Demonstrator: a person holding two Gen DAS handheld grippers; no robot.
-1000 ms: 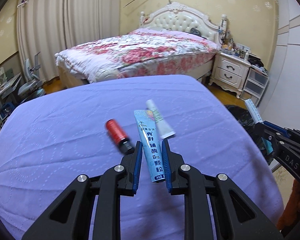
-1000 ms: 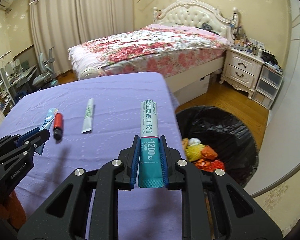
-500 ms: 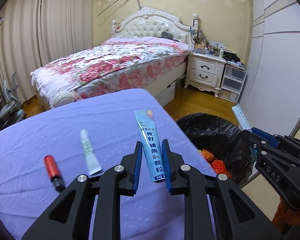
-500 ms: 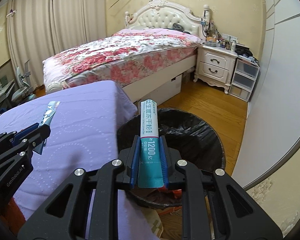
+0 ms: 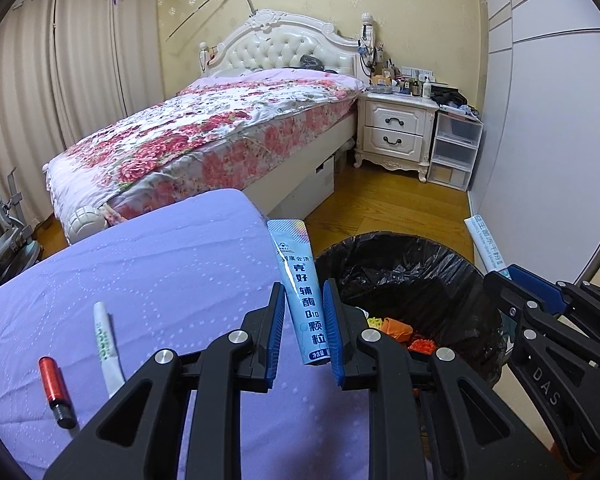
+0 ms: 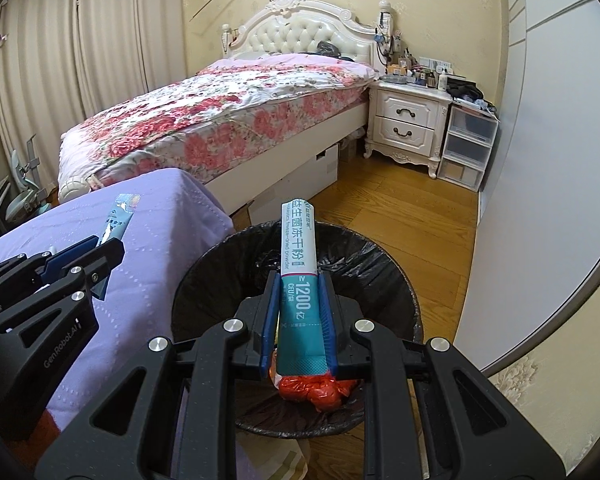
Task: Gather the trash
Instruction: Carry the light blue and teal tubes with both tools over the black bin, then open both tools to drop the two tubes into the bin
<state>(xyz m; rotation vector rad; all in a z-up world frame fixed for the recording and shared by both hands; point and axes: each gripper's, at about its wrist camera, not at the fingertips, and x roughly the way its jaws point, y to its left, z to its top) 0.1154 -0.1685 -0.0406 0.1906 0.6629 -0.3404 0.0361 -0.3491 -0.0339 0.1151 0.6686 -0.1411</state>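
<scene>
A: Where the lavender cloth covers the desk (image 5: 172, 280), what lies at the far left?

B: A red tube with a black cap (image 5: 56, 386), and just to its right, apart from it, a white and green tube (image 5: 106, 340). Both lie flat on the cloth.

A: And the left gripper (image 5: 305, 320)?

B: Its jaws are clamped on a light blue sachet (image 5: 300, 292) printed with Chinese characters, which stands up between the 2 blue pads. It hangs at the right edge of the desk, with the sachet's top against the bin's rim as the left wrist view shows it.

A: Then the bin?

B: A round bin with a black liner (image 6: 380, 264) stands on the wooden floor just right of the desk. Orange and yellow scraps (image 5: 404, 332) lie at its bottom.

A: And the right gripper (image 6: 299, 320)?

B: Its jaws are closed on a teal and white sachet (image 6: 300, 280), held above the bin's opening, with a red-orange crumpled wrapper (image 6: 316, 390) showing below the pads.

A: Behind all that?

B: A bed with a floral cover (image 6: 220, 120), then a white nightstand (image 6: 408, 124).
</scene>
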